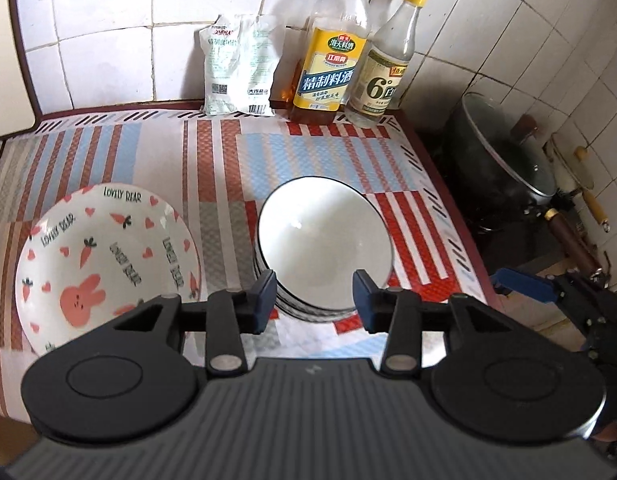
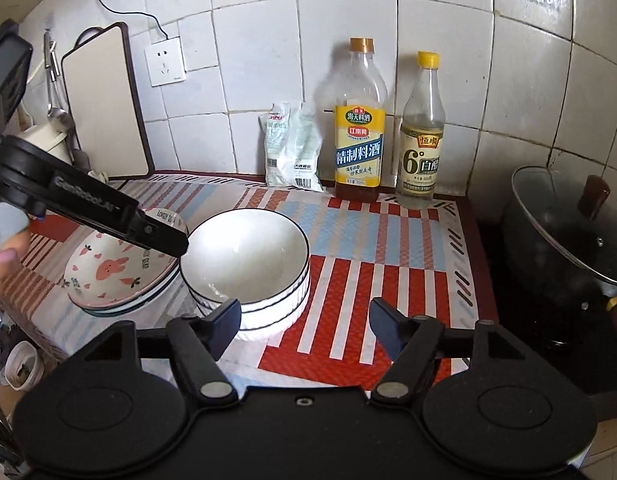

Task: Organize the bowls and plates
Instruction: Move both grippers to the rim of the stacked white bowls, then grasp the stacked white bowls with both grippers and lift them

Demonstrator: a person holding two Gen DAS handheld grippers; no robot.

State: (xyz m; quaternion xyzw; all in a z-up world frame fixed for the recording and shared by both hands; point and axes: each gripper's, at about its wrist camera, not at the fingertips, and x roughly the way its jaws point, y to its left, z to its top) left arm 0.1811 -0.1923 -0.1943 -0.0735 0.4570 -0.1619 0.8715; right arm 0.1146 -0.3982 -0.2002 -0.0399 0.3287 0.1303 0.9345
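A stack of white bowls with dark rims (image 1: 320, 232) stands on the striped mat, and beside it lies a stack of plates topped by a rabbit-and-carrot plate (image 1: 104, 264). My left gripper (image 1: 314, 286) hovers over the near rim of the bowls, open, its pads touching nothing. In the right wrist view the bowls (image 2: 244, 256) sit left of centre with the plates (image 2: 116, 276) further left. My right gripper (image 2: 304, 312) stands wide open in front of the bowls, nothing between its fingers. The left gripper (image 2: 164, 240) reaches in from the left above the plates.
Against the tiled wall stand a cooking wine bottle (image 2: 358, 120), a vinegar bottle (image 2: 422, 132) and a salt bag (image 2: 292, 148). A lidded pot (image 2: 568, 232) sits on the stove at right. A cutting board (image 2: 104, 104) leans at back left. The mat's edge (image 2: 484, 264) borders the stove.
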